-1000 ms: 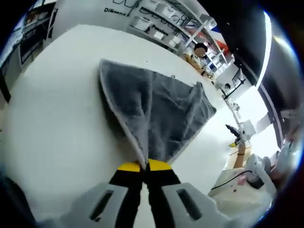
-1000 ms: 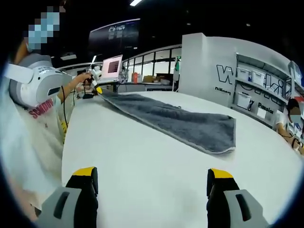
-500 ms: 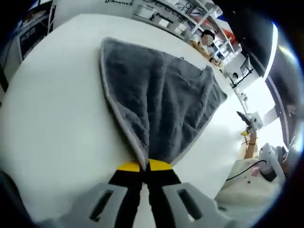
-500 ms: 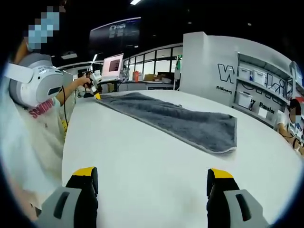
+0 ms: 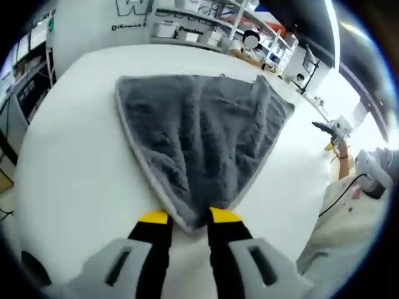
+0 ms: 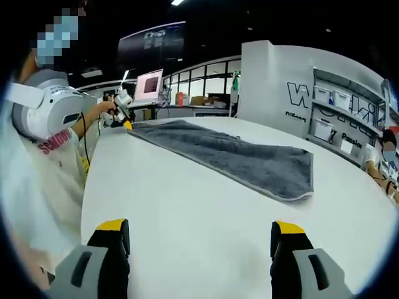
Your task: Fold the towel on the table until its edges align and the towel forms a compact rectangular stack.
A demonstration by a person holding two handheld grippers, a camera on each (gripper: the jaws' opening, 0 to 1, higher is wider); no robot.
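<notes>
- left claw (image 5: 183,219) sits low over the worktop with its yellow-tipped jaws a little apart, the near corner of the towel lying between them; whether the cloth is pinched or just released i cannot tell. seen from the right gripper view, this claw is at the far end of the towel, beside a person's hand.
- right claw (image 6: 197,237) hangs wide open and empty, its jaws well apart above bare worktop, clear of the towel's near edge.
- worktop (image 5: 68,156) is a broad white surface, smooth and pale, so cloth should slide on it readily.
- towel (image 5: 199,134) is grey, plush and lies spread on the worktop in a roughly fan shape from the left gripper view, narrowing to the corner at the left claw; in the right gripper view (image 6: 249,162) it runs as a long flat band with a paler hemmed edge.
- soft ridges run along its length, which suggests it is limp and light: it will sag and drape, not hold a crease on its own.
- best holds, i judge, are the hemmed corners, where the edge is firmer; one claw per corner should keep an edge straight while folding.
- risk is the pile bunching or a corner slipping from a shallow pinch.
</notes>
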